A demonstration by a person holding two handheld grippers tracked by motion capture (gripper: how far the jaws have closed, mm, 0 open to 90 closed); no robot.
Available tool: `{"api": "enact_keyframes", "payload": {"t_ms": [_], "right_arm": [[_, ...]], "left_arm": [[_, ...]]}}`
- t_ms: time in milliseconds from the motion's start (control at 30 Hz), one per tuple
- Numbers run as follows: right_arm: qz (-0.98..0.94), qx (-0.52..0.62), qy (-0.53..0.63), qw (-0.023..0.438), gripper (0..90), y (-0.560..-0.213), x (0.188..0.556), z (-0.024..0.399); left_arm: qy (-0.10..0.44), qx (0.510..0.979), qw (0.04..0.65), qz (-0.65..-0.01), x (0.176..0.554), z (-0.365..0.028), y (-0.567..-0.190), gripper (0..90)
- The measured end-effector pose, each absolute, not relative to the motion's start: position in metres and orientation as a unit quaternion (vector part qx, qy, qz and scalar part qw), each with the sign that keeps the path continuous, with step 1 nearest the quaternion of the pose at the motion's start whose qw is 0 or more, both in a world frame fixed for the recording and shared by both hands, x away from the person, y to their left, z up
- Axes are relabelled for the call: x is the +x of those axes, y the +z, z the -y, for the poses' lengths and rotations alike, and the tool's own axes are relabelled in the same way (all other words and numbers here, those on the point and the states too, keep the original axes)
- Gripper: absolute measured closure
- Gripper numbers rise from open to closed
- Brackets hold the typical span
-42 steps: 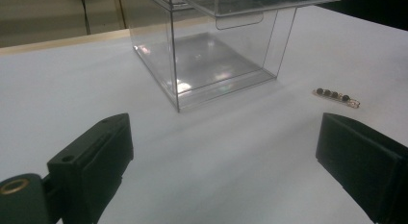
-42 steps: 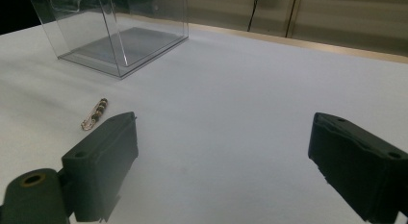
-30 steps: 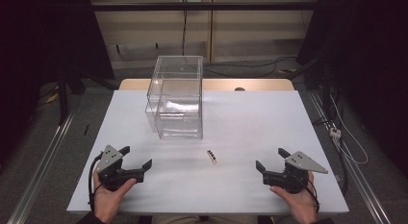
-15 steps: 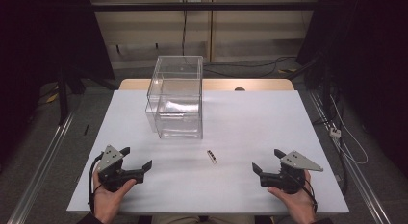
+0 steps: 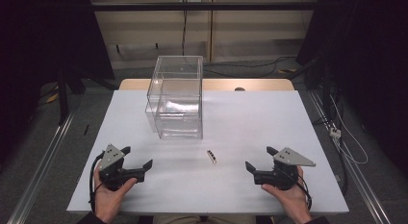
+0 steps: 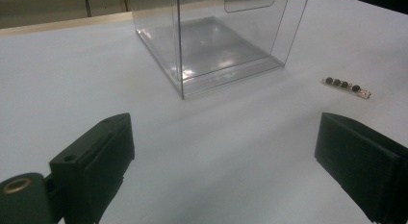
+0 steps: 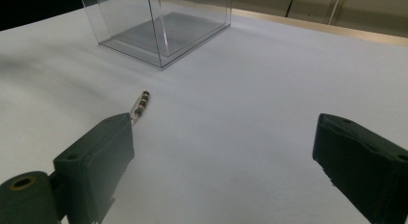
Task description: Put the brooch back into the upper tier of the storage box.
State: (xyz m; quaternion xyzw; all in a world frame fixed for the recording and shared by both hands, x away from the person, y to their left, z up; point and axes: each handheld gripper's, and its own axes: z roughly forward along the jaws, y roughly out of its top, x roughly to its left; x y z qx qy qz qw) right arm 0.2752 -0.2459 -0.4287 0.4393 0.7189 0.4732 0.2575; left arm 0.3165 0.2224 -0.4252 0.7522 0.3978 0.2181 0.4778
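White table (image 5: 250, 118) seen from above, with a clear plastic box (image 5: 177, 96) standing upright toward the far side, a little left of the middle. Transparent walls, open top; inside, nothing to make out.

On the near half of the table, a small thin strip (image 5: 211, 156) lying flat, alone, between the two grippers and somewhat nearer to the right one. Apart from the box, just in front of its near right corner. In the left gripper view, same strip (image 6: 346, 87) shown with a row of small dark beads or buttons on a pale bar; exact kind not possible to tell. In the right gripper view, strip (image 7: 140, 107) lying just beyond the tip of one jaw, not touching it.

Left gripper (image 5: 134, 159) held in the left hand (image 5: 111, 197) near the front left corner, jaws spread wide, nothing between them, pointing toward the middle of the table. Right gripper (image 5: 260, 159) held in the right hand (image 5: 288, 197) near the front right, jaws also wide apart and holding nothing. Both low, close over the table surface; touching it or not, cannot tell.

Box (image 6: 226, 36) ahead of the left gripper's jaws, well apart from them.
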Motion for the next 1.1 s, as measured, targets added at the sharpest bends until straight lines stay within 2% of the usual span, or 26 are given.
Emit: {"api": "enact_keyframes", "payload": {"t_ms": [367,500,800,900,1100], "right_arm": [[-0.731,0.42,0.479,0.245,7.5,-0.425,0.294,0.221],[-0.734,0.415,0.484,0.236,7.9,-0.424,0.302,0.214],[-0.746,0.402,0.481,0.223,9.4,-0.42,0.316,0.194],[-0.749,0.4,0.48,0.219,10.4,-0.419,0.319,0.19],[-0.756,0.398,0.476,0.21,13.6,-0.419,0.33,0.182]], "left_arm": [[0.217,0.752,0.481,-0.395,0.316,-0.227,-0.425,6.3],[0.201,0.747,0.487,-0.405,0.317,-0.23,-0.427,7.2],[0.209,0.748,0.487,-0.398,0.313,-0.23,-0.425,7.2],[0.23,0.753,0.481,-0.387,0.31,-0.227,-0.423,7.0],[0.218,0.755,0.482,-0.387,0.313,-0.229,-0.425,7.0]]}}
